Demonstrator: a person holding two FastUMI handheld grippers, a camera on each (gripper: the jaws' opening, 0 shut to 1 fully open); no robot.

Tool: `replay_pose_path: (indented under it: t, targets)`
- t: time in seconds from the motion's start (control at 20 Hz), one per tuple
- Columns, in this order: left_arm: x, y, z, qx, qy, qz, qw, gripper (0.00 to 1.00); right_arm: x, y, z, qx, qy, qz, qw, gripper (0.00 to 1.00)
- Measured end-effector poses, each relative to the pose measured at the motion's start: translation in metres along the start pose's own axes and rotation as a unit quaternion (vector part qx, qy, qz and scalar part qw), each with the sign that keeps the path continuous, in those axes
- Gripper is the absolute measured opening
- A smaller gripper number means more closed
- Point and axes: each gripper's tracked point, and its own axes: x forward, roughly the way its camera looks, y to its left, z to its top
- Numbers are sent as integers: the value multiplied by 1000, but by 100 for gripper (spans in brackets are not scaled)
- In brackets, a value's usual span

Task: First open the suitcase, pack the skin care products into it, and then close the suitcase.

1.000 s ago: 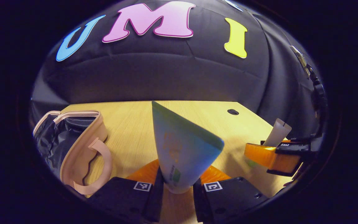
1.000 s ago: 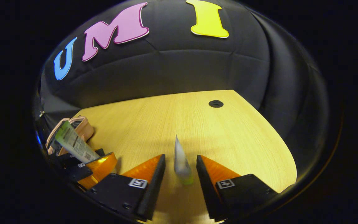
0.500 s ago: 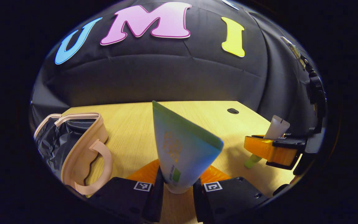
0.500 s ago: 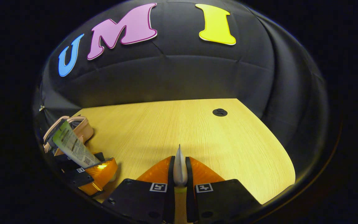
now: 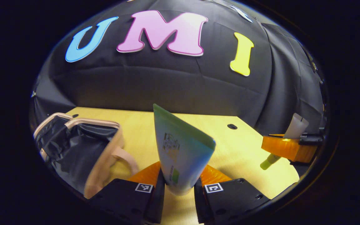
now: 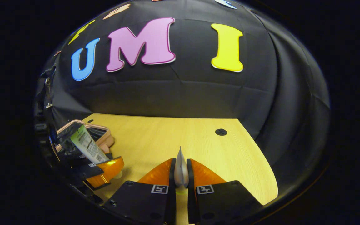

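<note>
The suitcase (image 5: pixel 83 150) lies open at the surface's (image 5: pixel 136 131) left edge, dark lining showing, its near side cut off. The left gripper (image 5: pixel 179 187) clamps a blue-green tube (image 5: pixel 180 153); the right gripper (image 6: pixel 180 181) pinches a white tube (image 6: pixel 180 170), seen edge-on, with its label hidden. Black cloth walls the booth behind.

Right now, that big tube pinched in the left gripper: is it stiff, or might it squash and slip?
The blue-green tube is probably soft: it tapers to a flat crimped top. Smooth plastic, so it might slide. It leans sideways between the fingers.
</note>
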Motion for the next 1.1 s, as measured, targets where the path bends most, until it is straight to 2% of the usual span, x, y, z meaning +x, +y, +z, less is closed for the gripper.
replay_pose_path:
  t: [0.15, 0.3, 0.45, 0.55, 0.6, 0.65, 0.7, 0.75, 0.85, 0.9, 0.95, 1.1]
  targets:
    - [-45, 54, 32, 4, -10, 36, 999, 45, -20, 43, 21, 5, -2, 33, 999, 18]
    - [-85, 127, 45, 3, 15, 79, 997, 45, -34, 102, 34, 13, 3, 77, 997, 18]
    - [-93, 197, 33, -2, 76, 107, 991, 45, -39, 159, 44, 20, 2, 111, 994, 18]
    - [-84, 230, 11, -6, 137, 106, 985, 48, -38, 191, 47, 28, 4, 130, 991, 18]
    - [-78, 242, 0, -4, 165, 99, 981, 46, -37, 206, 51, 31, 4, 138, 990, 18]
    - [-71, 249, -7, -1, 194, 93, 977, 42, -36, 218, 54, 32, 3, 144, 989, 18]
    - [-64, 255, -16, 3, 219, 83, 972, 45, -35, 228, 55, 33, 5, 148, 988, 18]
    - [-56, 259, -29, 5, 254, 72, 965, 48, -34, 236, 56, 34, 10, 152, 988, 18]
    - [-43, 267, -49, -1, 319, 54, 946, 46, -32, 244, 55, 42, 21, 153, 987, 18]
    - [-36, 269, -57, -4, 347, 50, 936, 46, -30, 244, 54, 43, 26, 148, 988, 12]
    - [-30, 271, -64, -7, 374, 45, 926, 48, -28, 243, 53, 40, 31, 144, 988, 18]
    - [-21, 271, -82, 0, 429, 34, 903, 46, -22, 239, 51, 38, 43, 132, 990, 18]
